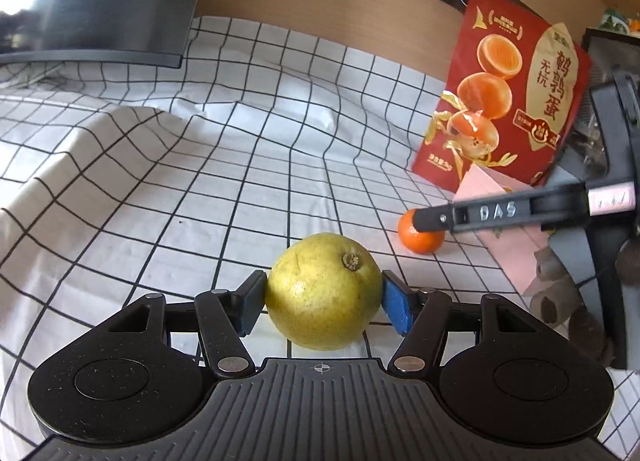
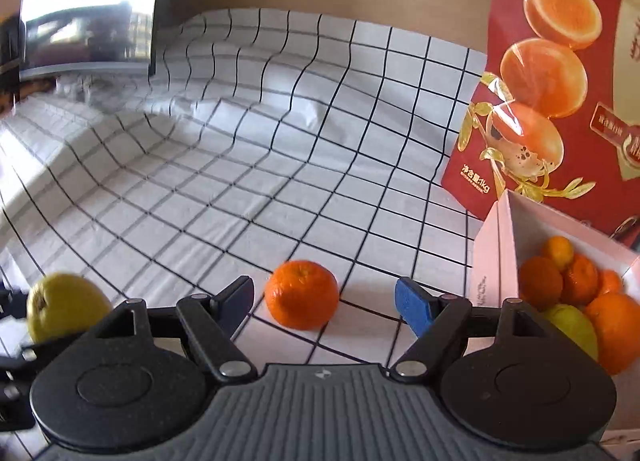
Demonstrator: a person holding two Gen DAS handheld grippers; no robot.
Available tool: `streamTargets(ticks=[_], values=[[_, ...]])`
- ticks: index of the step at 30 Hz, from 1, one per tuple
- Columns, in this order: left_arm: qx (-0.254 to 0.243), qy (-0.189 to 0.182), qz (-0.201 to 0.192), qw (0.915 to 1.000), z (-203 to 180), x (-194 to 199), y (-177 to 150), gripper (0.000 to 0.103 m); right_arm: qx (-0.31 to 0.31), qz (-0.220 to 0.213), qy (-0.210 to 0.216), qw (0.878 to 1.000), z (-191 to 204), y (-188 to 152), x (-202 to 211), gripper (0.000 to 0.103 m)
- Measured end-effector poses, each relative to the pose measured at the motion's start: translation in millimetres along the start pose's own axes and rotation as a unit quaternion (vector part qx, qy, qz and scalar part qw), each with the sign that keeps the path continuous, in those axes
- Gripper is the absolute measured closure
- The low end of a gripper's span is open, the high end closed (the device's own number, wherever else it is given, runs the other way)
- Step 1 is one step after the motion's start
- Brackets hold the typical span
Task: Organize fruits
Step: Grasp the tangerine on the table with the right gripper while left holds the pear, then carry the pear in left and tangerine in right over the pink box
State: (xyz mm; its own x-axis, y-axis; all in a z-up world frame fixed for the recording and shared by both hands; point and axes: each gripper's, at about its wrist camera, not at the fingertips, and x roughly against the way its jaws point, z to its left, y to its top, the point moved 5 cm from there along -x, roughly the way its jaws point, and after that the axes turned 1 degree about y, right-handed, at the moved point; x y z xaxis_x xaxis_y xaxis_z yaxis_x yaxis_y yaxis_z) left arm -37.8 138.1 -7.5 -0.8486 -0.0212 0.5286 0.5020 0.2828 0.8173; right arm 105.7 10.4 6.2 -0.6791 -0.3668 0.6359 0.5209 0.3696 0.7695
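From the left wrist view, the left hand-held gripper (image 1: 323,301) has its blue pads against both sides of a yellow-green citrus fruit (image 1: 323,293), stem scar turned up, so it holds the fruit just above the checked tablecloth (image 1: 160,181) on the table. To the right, the right hand-held gripper (image 1: 432,219) reaches in; one finger, embossed "DAS", hides part of a small orange mandarin (image 1: 420,241), and its body runs off the frame edge. Behind stands a red pouch (image 1: 508,93) printed with Chinese characters reading 鹌鹑蛋 and 无抗; its smaller print is too fine to read. A pink box (image 1: 480,185) shows only in part. From the right wrist view, the right hand-held gripper (image 2: 324,301) stands wide, the mandarin (image 2: 302,295) resting on the cloth between the pads without touching them. The yellow-green fruit (image 2: 64,305) appears blurred at left. At right, the pink box (image 2: 496,245) holds oranges and a greenish fruit, partly hidden. The pouch (image 2: 560,81) reads "1kg".
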Motion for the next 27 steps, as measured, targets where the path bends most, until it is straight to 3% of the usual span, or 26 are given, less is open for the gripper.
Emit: streamTargets(ticks=[4,10,15,16,18,23,27], values=[[-0.002,0.002,0.001,1.0000,-1,-1,1,0.036,-0.047,0.029,0.066,0.996,-5,3,-9,0.025],[0.015,-0.009,0.002,0.9998,3,-1,1,0.036,-0.053,0.051,0.029,0.997,-8,-4,-36,0.026],[0.015,-0.010,0.002,0.9998,3,-2,1,0.036,-0.042,0.050,0.023,0.998,-8,-5,-45,0.036],[0.015,-0.010,0.002,0.9998,2,-2,2,0.036,-0.041,0.050,0.026,0.998,-8,-4,-44,0.043],[0.016,-0.010,0.002,0.9998,2,-1,1,0.036,-0.032,0.049,0.036,0.998,-2,-1,-41,0.058],[0.013,-0.010,0.001,0.9999,2,-2,2,0.036,0.032,0.035,0.030,0.998,15,-9,-16,0.058],[0.009,-0.023,0.009,0.9997,-3,-2,4,0.036,0.029,0.025,0.054,0.998,12,-22,23,0.058]])
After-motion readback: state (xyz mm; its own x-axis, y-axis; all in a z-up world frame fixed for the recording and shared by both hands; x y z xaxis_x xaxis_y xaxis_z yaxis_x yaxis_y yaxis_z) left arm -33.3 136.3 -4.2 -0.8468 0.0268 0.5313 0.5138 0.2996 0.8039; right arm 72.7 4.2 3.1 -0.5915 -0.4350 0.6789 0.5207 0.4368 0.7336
